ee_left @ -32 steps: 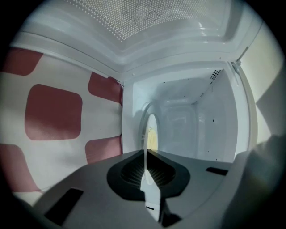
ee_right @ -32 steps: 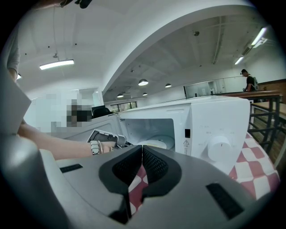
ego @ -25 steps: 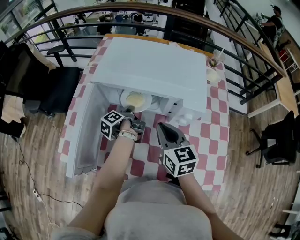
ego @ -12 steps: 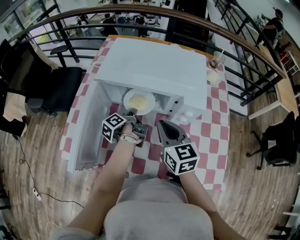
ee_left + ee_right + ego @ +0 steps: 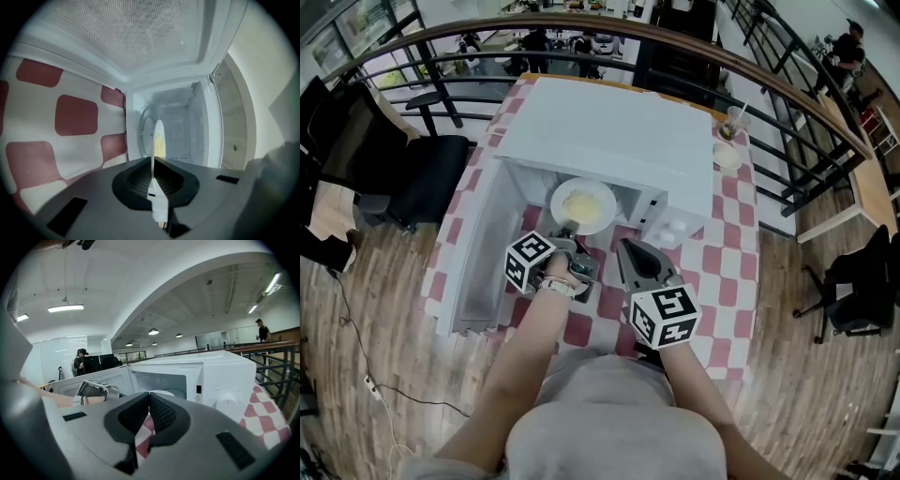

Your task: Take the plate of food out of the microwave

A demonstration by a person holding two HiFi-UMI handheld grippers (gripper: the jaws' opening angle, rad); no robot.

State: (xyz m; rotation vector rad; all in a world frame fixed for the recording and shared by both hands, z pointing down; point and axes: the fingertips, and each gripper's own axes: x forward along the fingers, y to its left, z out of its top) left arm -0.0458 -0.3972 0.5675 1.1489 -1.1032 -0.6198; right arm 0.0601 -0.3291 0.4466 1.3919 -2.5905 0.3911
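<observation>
Left hand-held gripper (image 5: pixel 564 230) (image 5: pixel 154 187): jaws clamped on the near rim of the plate (image 5: pixel 584 204) (image 5: pixel 157 138), which shows edge-on between its pads in the left gripper view.

Plate: white, round, carrying pale yellow food (image 5: pixel 579 202). It sits directly ahead of the left hand-held gripper, at the open mouth of the microwave (image 5: pixel 609 131).

Microwave: white, beyond both hand-held grippers. Its door (image 5: pixel 473 253) is swung open to the left of the left hand-held gripper.

Right hand-held gripper (image 5: pixel 622 247) (image 5: pixel 149 401): jaws closed together, nothing between them. It hovers just right of the left one, apart from the plate.

Bench (image 5: pixel 727 244): red-and-white checked cloth, under both hand-held grippers.

Cup (image 5: pixel 733 120): with straw, well ahead and to the right of the right hand-held gripper.
</observation>
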